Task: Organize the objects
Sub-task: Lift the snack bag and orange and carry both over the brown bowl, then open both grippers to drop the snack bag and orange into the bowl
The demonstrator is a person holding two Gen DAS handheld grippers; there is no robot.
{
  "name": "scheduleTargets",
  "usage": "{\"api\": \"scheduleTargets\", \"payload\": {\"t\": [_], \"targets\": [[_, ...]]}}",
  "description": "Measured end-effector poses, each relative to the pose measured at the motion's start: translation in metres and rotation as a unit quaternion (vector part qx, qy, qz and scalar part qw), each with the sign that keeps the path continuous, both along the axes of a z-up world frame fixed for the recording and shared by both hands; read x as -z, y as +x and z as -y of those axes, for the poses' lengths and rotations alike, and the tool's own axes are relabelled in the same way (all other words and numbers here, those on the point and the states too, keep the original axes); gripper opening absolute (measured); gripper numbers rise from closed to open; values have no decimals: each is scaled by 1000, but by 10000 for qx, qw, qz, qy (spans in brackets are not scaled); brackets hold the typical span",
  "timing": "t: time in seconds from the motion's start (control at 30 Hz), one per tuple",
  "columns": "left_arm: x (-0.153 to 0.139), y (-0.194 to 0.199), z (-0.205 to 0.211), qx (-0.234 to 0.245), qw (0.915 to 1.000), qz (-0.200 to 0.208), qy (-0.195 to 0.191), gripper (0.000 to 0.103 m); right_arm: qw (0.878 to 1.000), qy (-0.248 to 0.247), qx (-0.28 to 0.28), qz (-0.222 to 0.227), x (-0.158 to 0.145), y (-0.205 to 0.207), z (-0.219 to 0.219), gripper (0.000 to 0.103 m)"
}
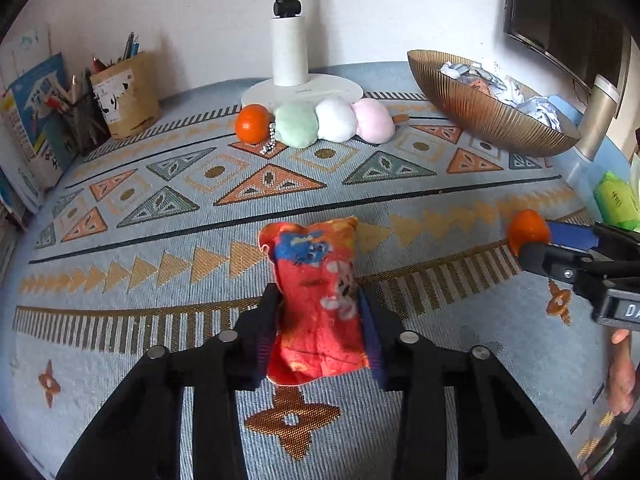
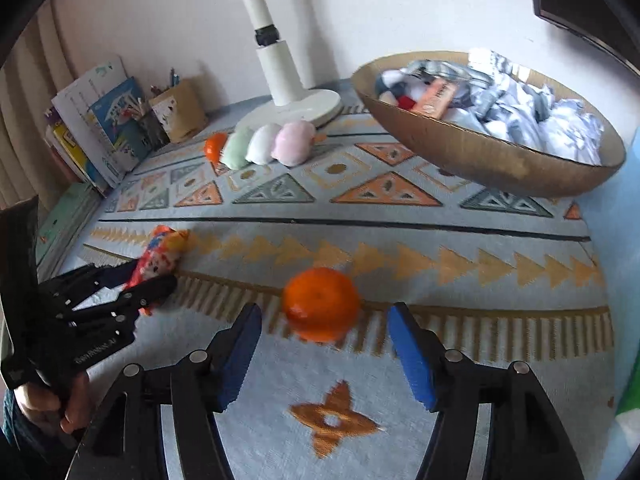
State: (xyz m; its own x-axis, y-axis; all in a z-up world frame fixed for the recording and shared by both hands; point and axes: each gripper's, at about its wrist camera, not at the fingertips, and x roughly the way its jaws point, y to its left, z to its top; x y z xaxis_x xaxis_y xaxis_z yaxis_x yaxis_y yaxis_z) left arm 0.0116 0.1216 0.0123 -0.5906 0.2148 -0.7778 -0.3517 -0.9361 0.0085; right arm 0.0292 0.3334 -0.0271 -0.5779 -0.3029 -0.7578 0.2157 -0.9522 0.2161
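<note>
Our left tool (image 1: 320, 312) is clamped on the soft pouch (image 1: 316, 300) mid-frame, right tool (image 2: 324, 344) apart around the squishable orange (image 2: 320, 308), so grip gently.

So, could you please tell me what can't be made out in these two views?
- Bowl contents: crumpled items overlap; the bowl's wall hides most in the left wrist view.
- Book titles: too small, both views.
- Green packet: cut off by the left wrist view's edge.
- Nearer orange: blurred; the right hand-held gripper partly covers it in the left wrist view.

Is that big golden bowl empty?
No, the golden bowl is piled with crumpled white wrappers and an orange packet.
</note>
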Motion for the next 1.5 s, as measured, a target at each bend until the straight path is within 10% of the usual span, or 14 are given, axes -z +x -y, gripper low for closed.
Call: {"api": "scheduleTargets", "payload": {"t": [0.27, 0.5, 0.8, 1.23, 1.3, 1.43, 1.5], "targets": [[0, 1, -3, 7, 9999, -80, -90, 34, 9996, 262, 2, -88, 3, -4, 8, 38], [-28, 6, -17, 366, 9979, -158, 518, 31, 9997, -111, -94, -218, -14, 6, -4, 37], [-120, -32, -113, 1344, 9814, -1017, 918, 32, 9775, -595, 1319, -1533, -141, -15, -116, 37], [-102, -116, -221, 1537, 9780, -864, 1117, 32, 9609, -360, 2364, -1394, -155, -106, -172, 38], [-99, -123, -225, 1428, 9795, -911, 1086, 36, 9621, -349, 2366, -1309, -148, -119, -175, 38], [-99, -122, -208, 1282, 9789, -886, 1323, 82, 9638, -307, 2551, -714, -126, -142, -189, 41], [-105, -111, -187, 1096, 9777, -1087, 1422, 83, 9616, -640, 2570, -715, -121, -133, -196, 41]]}}
